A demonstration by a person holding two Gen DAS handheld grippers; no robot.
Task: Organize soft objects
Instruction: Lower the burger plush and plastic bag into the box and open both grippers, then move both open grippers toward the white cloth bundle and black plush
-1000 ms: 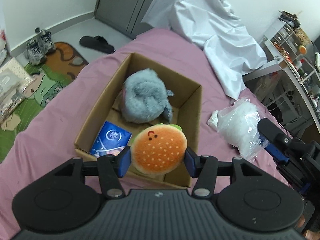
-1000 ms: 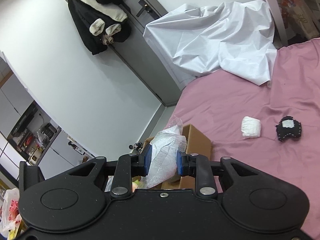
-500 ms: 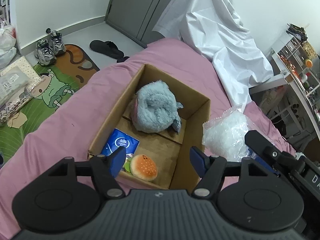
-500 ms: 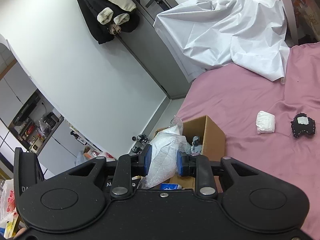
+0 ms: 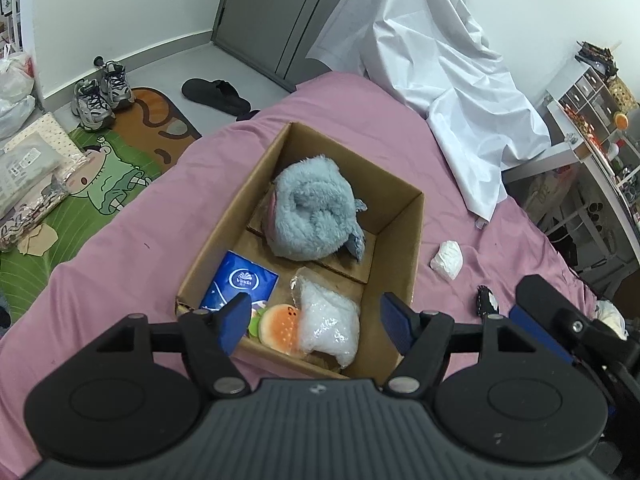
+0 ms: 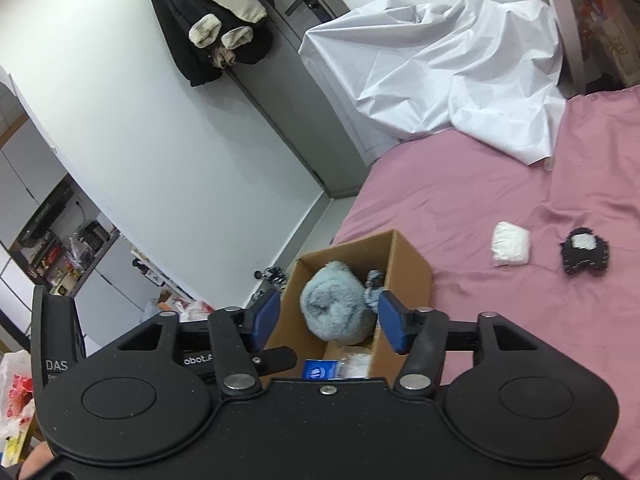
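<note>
Left wrist view, read from left to right: a cartoon floor mat (image 5: 100, 184) and a pair of sneakers (image 5: 100, 94) are seen on the floor, then the pink bedspread (image 5: 132, 264) with an open cardboard box (image 5: 416, 240) set on it. Inside the box a blue tissue pack (image 5: 239, 284) is marked "Vinda"; beside it lie a burger plush (image 5: 280, 322), a clear plastic bag (image 5: 328, 320) and, farther back, a grey plush toy (image 5: 312, 208). The left gripper (image 5: 316, 322) is held above the near edge of the box, its fingers apart and nothing between them. To the right of the box, on the bedspread, a small white bundle (image 5: 448, 260) is found, and just right of that a black plush piece (image 5: 486, 302), partly hidden.

Right wrist view: the right gripper (image 6: 326, 326) is aimed over the box, its jaws opening with nothing clamped; the grey plush toy is merely seen beyond them. "DAS" can be read on the casing at the far left; other lettering there is cut off.

Two soft things are judged still to be gathered: the white bundle (image 6: 511, 244) and the black piece (image 6: 585, 254). Both lie up and to the right of the right gripper's fingers, well apart from the box, the bundle the nearer. The right hand is judged the better placed. The black piece's long axis runs roughly left to right in this view, so the jaws would probably have to be turned to close across its short side
</note>
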